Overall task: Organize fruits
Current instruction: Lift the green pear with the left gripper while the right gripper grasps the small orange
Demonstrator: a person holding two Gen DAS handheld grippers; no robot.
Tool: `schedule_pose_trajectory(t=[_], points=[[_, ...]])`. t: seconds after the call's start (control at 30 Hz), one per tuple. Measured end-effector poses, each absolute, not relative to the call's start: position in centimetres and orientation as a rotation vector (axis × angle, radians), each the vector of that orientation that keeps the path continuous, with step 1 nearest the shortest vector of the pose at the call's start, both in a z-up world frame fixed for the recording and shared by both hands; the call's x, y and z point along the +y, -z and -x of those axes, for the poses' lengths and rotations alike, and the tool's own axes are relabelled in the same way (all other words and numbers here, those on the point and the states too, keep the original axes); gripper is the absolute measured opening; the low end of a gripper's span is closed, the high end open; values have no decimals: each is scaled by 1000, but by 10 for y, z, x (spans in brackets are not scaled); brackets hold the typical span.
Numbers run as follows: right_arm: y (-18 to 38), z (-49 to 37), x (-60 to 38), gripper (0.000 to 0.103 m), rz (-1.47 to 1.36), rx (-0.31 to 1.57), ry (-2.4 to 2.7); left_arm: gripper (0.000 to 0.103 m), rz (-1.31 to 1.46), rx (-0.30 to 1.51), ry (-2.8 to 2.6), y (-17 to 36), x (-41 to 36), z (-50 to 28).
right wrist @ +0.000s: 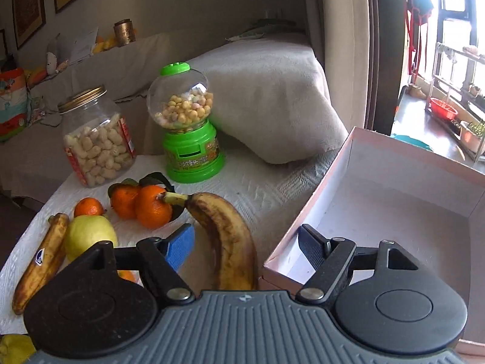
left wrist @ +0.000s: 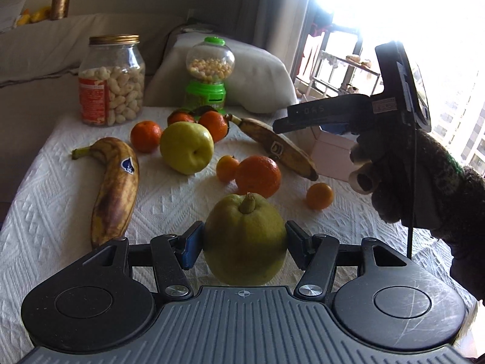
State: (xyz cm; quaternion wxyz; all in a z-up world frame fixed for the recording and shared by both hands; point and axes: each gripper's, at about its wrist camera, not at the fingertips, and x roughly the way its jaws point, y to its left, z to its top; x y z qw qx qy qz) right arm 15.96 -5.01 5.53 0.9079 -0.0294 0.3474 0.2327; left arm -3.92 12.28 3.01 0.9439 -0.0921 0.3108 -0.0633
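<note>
Left wrist view: the left gripper (left wrist: 244, 244) sat low centre of frame with both pads closed against the flanks of a yellow-green pear-like fruit (left wrist: 245, 239), stem end up and tilted slightly away from the camera. The fruit filled the gap between the fingers; whether it was clear of the white textured cloth (left wrist: 54, 182) could not be told.

Remaining fruit on the cloth, same view: a spotted banana with a blue sticker (left wrist: 113, 186) at left, a yellow apple (left wrist: 186, 147) at centre, a large orange (left wrist: 258, 176) just above the gripped fruit, several small tangerines near it, and a second brown banana (left wrist: 279, 148) running from upper centre down to the right.

The right gripper (left wrist: 280, 123) appeared in the right of that frame, held by a gloved hand (left wrist: 403, 182), its tip above the second banana.

Right wrist view: the right gripper (right wrist: 245, 247) was open and gripped nothing. The second banana (right wrist: 227, 242) lay between its fingers but nearer the blue left pad (right wrist: 180, 250), touching neither. Its long axis ran roughly along the pointing direction, stem end far, blunt end hidden under the gripper body. The right finger stood over the open pale pink box (right wrist: 306, 212), whose near wall lay just right of the banana.

Judgement: the banana was the right hand's nearest target, and the box the likely destination. A grip across the banana's short axis looked feasible as aligned, though the box wall beside it could foul the right finger.

Background: peanut jar (right wrist: 97, 148), green candy dispenser (right wrist: 188, 127).
</note>
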Motion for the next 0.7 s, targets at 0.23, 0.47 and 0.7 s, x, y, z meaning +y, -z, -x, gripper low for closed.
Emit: schedule_pose_trajectory(t=[0.23, 0.47, 0.7], points=[[-57, -116, -51, 76, 126, 736, -693, 64, 215, 655, 146, -24, 124, 36], [-78, -59, -67, 76, 233, 569, -652, 64, 209, 645, 131, -30, 124, 39], [-67, -36, -87, 76, 203, 624, -591, 64, 206, 654, 143, -31, 118, 39]])
